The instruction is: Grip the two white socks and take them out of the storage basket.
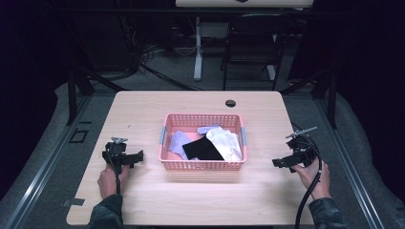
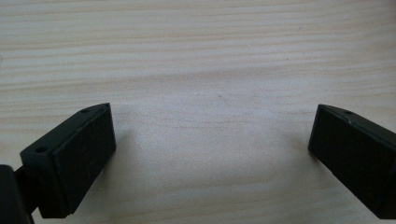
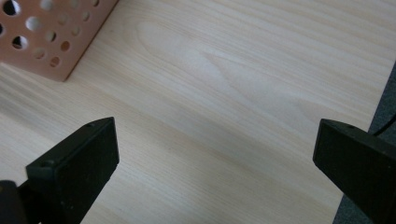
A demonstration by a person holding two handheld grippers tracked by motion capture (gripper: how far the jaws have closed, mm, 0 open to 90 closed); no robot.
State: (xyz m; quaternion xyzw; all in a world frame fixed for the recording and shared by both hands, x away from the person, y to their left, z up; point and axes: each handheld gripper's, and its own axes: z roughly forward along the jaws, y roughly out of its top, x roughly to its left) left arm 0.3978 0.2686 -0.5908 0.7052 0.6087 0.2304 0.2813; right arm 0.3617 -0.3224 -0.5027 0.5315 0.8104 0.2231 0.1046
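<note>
One pink perforated basket [image 1: 202, 164] sits at the middle of the surface [image 1: 143, 107], its long axis running across the person's front from left to right; in it lie several pieces of cloth, counted as far as they can be told apart: one black piece [image 1: 201, 149] toward the near wall, one white piece [image 1: 227, 143] on the right, and pale lilac cloth [image 1: 177, 141] on the left, with a further lilac scrap near the far wall that may be part of it or a separate piece. The left gripper [image 1: 139, 156] rests low on the surface to the left of the basket, pointing toward its left short wall and close beside it; the right gripper [image 1: 278, 162] sits to the right, a little farther from the right short wall. So the cloths lie inward from both grippers, and the left hand [image 1: 111, 181] looks the nearer to the lilac and black pieces, the right hand [image 1: 313, 175] to the white one. Both grippers stand wide open with nothing between the jaws; each gripper view shows bare wood between them, and the right gripper view catches one corner of the basket at upper left.
</note>
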